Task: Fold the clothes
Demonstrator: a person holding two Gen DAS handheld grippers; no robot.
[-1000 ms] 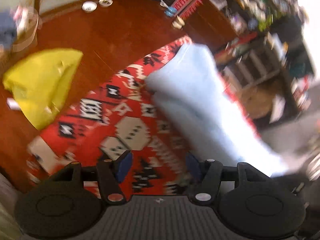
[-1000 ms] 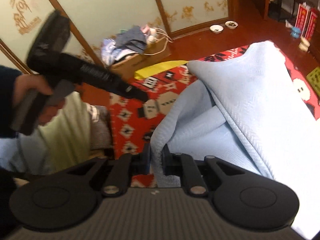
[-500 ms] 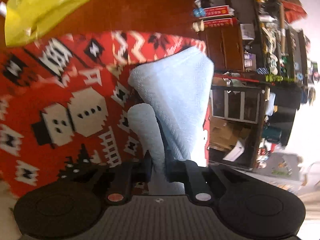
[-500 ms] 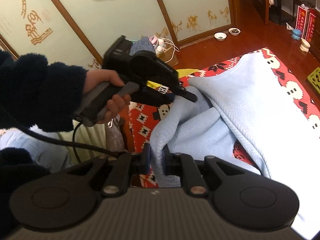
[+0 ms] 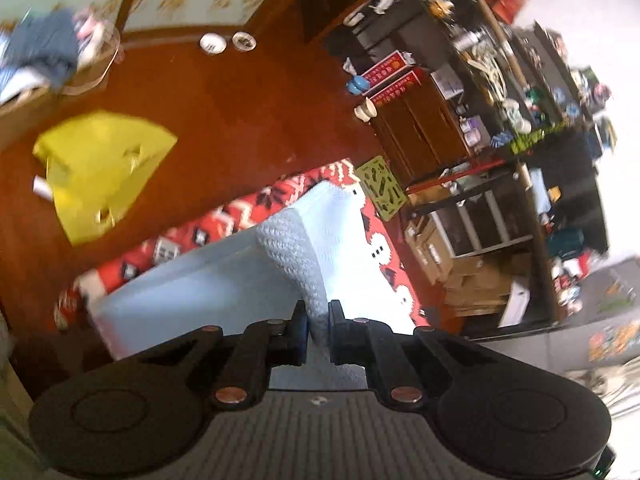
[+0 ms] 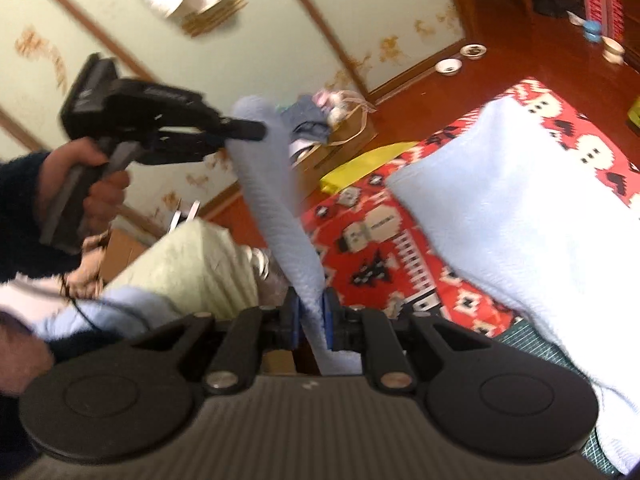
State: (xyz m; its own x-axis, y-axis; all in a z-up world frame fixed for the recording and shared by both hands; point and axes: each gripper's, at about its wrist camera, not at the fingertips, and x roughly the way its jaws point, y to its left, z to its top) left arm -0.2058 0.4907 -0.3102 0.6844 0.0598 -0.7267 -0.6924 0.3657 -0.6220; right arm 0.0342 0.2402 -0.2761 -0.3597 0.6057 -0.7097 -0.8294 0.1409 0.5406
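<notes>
A pale blue knitted garment [image 5: 344, 248] lies over a red patterned cloth [image 5: 248, 208] on a raised surface. My left gripper [image 5: 317, 330] is shut on a fold of it and holds that fold lifted. My right gripper [image 6: 308, 322] is shut on another edge of the same blue garment [image 6: 500, 216]. A stretched band of the fabric runs up from the right gripper to the left gripper [image 6: 256, 132], which a hand [image 6: 100, 184] in a dark fuzzy sleeve holds at the upper left of the right wrist view.
A yellow bag [image 5: 100, 168] lies on the dark red floor. Two small bowls [image 5: 228, 42] stand by the far wall. Cluttered shelves [image 5: 500, 128] fill the right side. A pale green cloth [image 6: 192, 268] and a box of clothes [image 6: 328, 128] sit to the left.
My left gripper closed on a fold of the blue garment and rose with it. My right gripper also rose, and the fabric between the two pulled into a taut band.
</notes>
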